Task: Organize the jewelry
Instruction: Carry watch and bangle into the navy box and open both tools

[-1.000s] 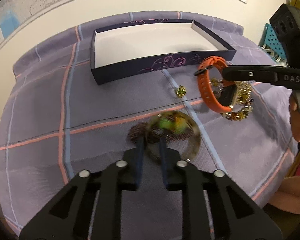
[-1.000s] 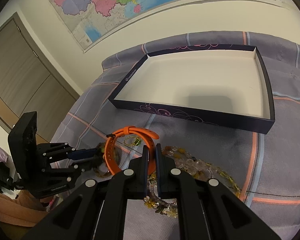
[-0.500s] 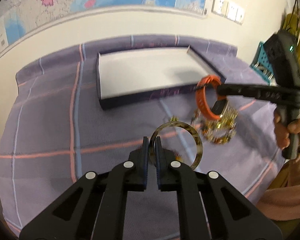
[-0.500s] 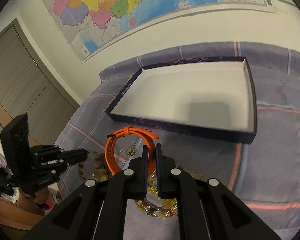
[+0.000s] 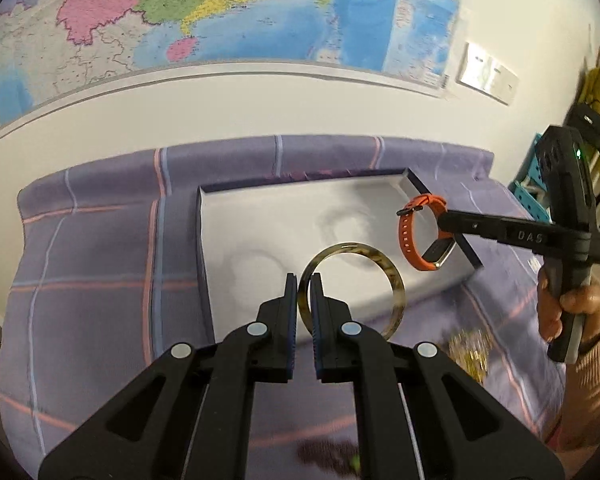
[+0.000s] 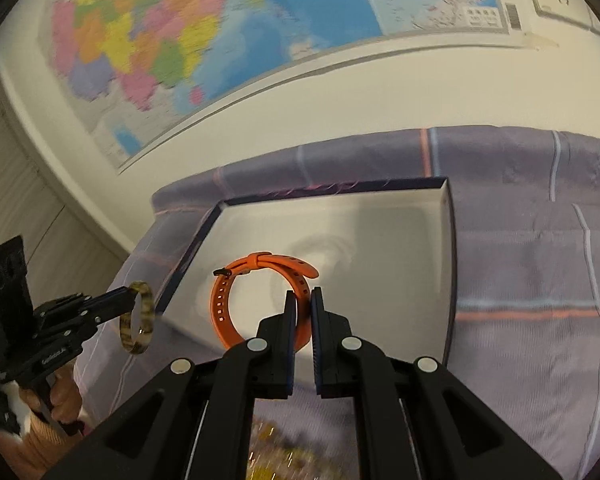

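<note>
Left gripper [image 5: 304, 280]: jaws clamped on tortoiseshell bangle [image 5: 354, 288], frame centre, over box [image 5: 204, 248] front edge. Right gripper [image 6: 304, 296]: jaws clamped on orange watch [image 6: 260, 300], frame centre, above white box interior. Purple plaid cloth [image 5: 92, 272] beneath.

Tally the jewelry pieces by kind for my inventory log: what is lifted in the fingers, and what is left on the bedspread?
Tortoiseshell bangle, held in the left gripper: 1
Orange watch, held in the right gripper: 1
Blurred gold beaded heap on the bedspread, pieces uncountable: 1
Total: 3
</note>
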Demonstrator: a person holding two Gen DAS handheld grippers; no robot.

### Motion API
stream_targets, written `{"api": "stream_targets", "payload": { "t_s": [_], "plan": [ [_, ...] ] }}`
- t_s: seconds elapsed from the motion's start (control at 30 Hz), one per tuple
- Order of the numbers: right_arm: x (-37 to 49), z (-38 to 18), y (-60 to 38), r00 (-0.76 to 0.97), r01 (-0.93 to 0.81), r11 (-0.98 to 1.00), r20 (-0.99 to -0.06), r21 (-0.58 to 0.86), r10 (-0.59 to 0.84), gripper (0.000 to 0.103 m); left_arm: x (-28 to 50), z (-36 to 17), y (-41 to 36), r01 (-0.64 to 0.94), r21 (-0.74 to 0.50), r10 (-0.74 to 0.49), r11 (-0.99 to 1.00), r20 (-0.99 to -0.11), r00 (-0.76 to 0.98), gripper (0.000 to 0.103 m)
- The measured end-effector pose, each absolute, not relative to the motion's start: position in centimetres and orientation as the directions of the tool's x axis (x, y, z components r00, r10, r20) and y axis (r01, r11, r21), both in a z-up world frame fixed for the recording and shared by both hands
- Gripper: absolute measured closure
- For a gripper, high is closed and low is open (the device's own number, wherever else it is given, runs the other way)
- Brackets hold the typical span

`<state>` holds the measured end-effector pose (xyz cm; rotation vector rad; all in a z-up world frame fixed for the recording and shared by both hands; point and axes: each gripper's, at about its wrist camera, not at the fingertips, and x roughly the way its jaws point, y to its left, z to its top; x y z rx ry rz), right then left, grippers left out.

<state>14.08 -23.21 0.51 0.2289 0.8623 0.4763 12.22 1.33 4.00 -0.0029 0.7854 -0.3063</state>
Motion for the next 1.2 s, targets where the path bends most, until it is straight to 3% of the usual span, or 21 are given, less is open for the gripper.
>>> {"api": "stream_targets", "payload": {
  "t_s": [0.5, 1.13, 1.2],
  "plan": [
    [22.9, -2.4, -23.6, 0.536, -0.115, 0.915, -0.752, 0.386, 0.384, 0.097, 23.8, 0.0, -0.4, 0.183, -0.143, -0.226, 0.973, -0.761, 0.608, 0.096],
    [24.4, -3.2, -22.3, 0.557, -0.014, 0.93, -0.77, 0.366, 0.312, 0.097, 28.9, -3.4, -0.7, 0.107, -0.158, -0.19, 0.982, -0.829, 0.527, 0.095],
    [24.2, -3.1, -22.6, 0.565, -0.007, 0.93, -0.766, 0.367, 0.306, 0.092, 29.2, -3.6, -0.8, 0.105, -0.163, -0.194, 0.981, -0.835, 0.514, 0.091]
  ]
}}
